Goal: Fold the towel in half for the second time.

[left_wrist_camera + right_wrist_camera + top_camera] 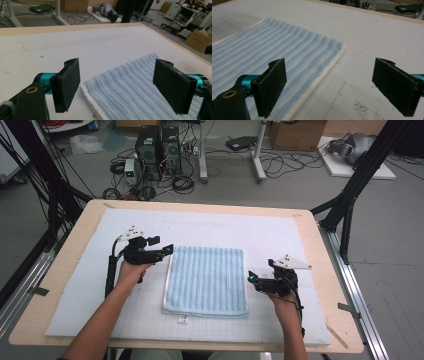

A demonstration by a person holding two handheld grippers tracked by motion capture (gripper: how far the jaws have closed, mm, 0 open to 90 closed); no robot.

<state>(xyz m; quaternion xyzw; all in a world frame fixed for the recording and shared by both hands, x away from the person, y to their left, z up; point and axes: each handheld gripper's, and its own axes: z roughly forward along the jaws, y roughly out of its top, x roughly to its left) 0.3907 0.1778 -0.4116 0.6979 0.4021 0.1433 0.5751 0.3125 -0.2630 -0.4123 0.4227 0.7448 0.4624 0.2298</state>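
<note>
A light blue striped towel [207, 280] lies folded flat in the middle of the white mat [225, 227]. My left gripper [167, 250] hovers at the towel's far left corner, held in a hand. In the left gripper view its jaws stand wide apart, left gripper [119, 83] open, with the towel [140, 85] corner and its white hem between them, untouched. My right gripper [251, 279] sits just off the towel's right edge. In the right gripper view, the right gripper [334, 87] is open, straddling the edge of the towel [274, 47] and bare mat.
The mat covers a wooden table [320, 245]. A small white tag [183, 320] lies by the towel's near edge. Beyond the table are computer towers [157, 150], cables, a cardboard box [295, 132] and black frame posts [360, 175].
</note>
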